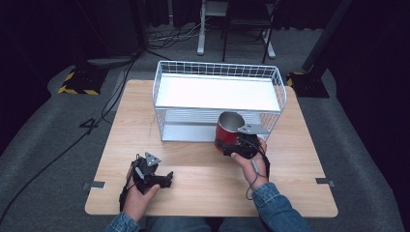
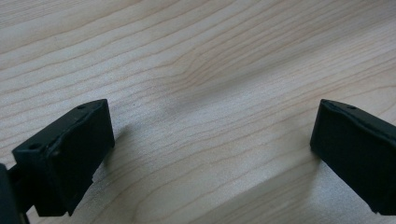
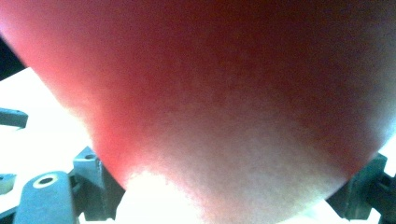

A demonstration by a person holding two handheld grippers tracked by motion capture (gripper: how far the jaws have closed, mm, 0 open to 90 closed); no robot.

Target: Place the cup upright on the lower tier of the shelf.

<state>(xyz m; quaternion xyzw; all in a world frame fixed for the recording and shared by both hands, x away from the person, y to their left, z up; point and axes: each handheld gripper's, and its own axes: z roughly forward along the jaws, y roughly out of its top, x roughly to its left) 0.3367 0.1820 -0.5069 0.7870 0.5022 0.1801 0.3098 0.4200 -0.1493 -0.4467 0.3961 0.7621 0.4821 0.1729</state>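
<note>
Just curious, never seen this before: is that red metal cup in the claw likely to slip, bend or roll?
The red metal cup with the shiny inside looks rigid, so it probably won't bend. Its smooth, glossy wall may be slippery in the right claw. Being round and held tilted, it could roll if laid on its side on the wooden table.

Dark surroundings, glaring shelf, blurred close-up.

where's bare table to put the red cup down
Bare wood lies on the table left of the white wire rack, and along the right edge past the rack. The near strip between the left hand-held gripper and the right hand-held gripper is also free. It is crowded at the rack's front, where the red cup is held.
</note>
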